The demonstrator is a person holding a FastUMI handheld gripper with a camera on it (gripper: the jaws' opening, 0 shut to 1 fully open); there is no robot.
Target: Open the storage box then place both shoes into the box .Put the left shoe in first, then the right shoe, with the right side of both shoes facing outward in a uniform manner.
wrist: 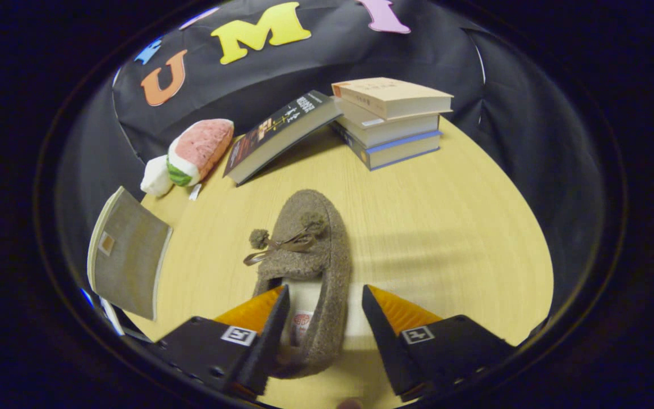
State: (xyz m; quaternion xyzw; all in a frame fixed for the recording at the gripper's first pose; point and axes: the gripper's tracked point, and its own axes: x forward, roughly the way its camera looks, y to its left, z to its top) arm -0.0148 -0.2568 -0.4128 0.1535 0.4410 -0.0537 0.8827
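Observation:
A brown woolly slipper (311,227) with a bow and two pompoms lies on the wooden table (446,238), toe pointing away from me. Its heel end sits between my fingers. My gripper (324,318) is open: one finger is over the slipper's opening, the other stands just off its right side with a small gap. A grey fabric panel (128,261) with a small label stands tilted at the table's left edge, beside the left finger; it looks like part of the storage box, the rest of which is hidden.
A stack of three books (389,119) rests at the back of the table, with a dark book (281,136) leaning on it. A watermelon-slice plush (196,150) lies at the back left. Bare tabletop spreads to the right of the slipper.

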